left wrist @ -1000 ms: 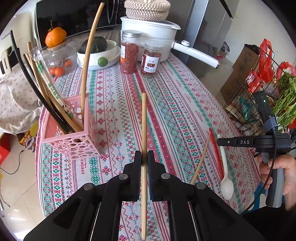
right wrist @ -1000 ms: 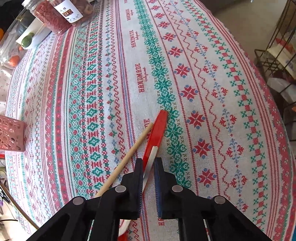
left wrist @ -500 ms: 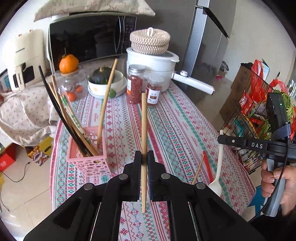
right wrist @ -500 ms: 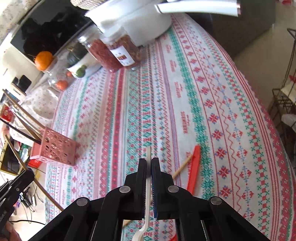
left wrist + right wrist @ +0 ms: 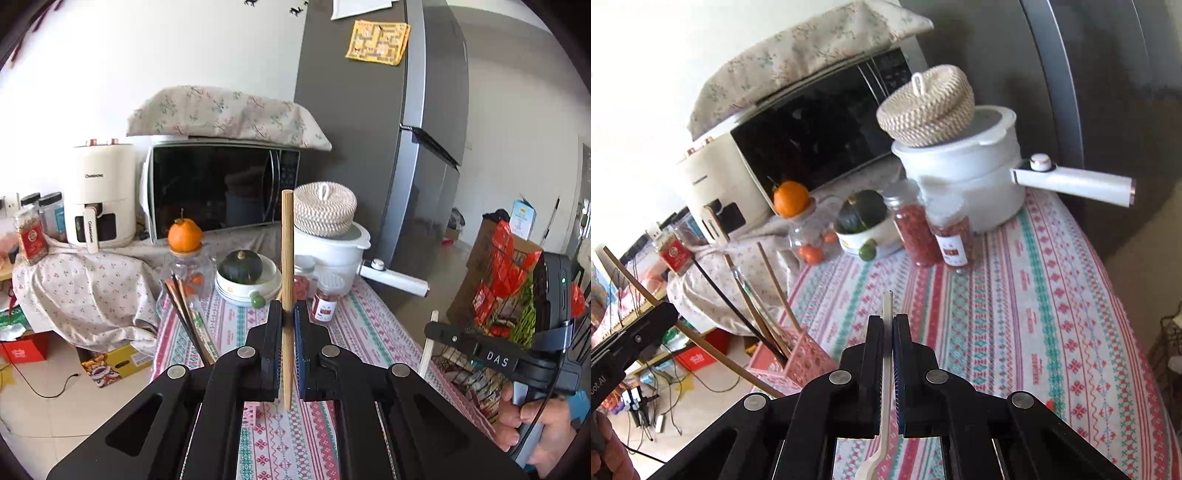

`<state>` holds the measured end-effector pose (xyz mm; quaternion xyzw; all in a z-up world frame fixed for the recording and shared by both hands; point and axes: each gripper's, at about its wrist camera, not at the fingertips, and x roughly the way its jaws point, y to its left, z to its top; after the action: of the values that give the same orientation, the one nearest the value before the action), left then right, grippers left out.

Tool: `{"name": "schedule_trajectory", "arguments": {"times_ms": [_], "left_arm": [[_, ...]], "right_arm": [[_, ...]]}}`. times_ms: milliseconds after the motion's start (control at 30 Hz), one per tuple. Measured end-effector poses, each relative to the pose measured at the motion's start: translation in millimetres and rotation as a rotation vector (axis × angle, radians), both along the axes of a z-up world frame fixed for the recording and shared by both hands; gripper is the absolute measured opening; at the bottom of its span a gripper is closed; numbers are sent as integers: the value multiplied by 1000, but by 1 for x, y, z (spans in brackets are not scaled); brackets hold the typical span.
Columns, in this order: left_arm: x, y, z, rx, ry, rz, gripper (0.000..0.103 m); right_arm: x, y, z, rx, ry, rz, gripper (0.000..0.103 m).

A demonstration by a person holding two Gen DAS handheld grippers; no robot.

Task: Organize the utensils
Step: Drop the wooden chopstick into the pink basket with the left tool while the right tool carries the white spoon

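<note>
Now a wooden chopstick (image 5: 287, 295) upright, clamped in the left hand-held gripper (image 5: 287, 321).

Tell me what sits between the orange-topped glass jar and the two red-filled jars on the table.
In the right wrist view, a white bowl holding a dark green squash sits between the glass jar and the red-filled jars.

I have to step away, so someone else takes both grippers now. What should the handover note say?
Left gripper: shut on a wooden chopstick, held upright.
Right gripper: shut on a white spoon, bowl end hanging below the jaws.
Pink holder: at the table's left edge, already holding several chopsticks.
Done: both pieces are off the cloth.
Left: drop both into the holder, then check the table for more; the near part is hidden.
</note>
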<state>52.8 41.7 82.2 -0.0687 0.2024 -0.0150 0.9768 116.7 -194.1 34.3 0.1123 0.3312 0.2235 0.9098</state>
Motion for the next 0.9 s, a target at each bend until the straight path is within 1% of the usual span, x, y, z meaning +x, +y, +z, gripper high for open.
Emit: {"name": "schedule_trajectory", "arguments": {"times_ms": [67, 200, 300, 433, 500, 633, 700, 800, 900], "left_arm": [[-1, 9, 5, -3, -25, 34, 6], [0, 29, 9, -11, -51, 104, 6], [5, 42, 4, -14, -45, 148, 6], [16, 54, -10, -25, -25, 180, 6], [24, 57, -17, -29, -4, 179, 6], [43, 63, -37, -65, 57, 178, 6], [52, 68, -48, -96, 91, 173, 6], [64, 78, -63, -161, 138, 186, 6], [74, 85, -76, -197, 180, 187, 6]], "right_arm": [[1, 6, 4, 11, -17, 2, 4], [5, 21, 4, 19, -22, 2, 4], [9, 31, 3, 35, -18, 7, 4], [13, 45, 3, 46, -20, 12, 4], [14, 53, 3, 54, -21, 17, 4], [17, 69, 0, 64, -19, 28, 4], [18, 76, -1, 64, -19, 29, 4], [20, 84, -4, 59, -23, 22, 4], [21, 90, -5, 57, -34, 1, 4]]}}
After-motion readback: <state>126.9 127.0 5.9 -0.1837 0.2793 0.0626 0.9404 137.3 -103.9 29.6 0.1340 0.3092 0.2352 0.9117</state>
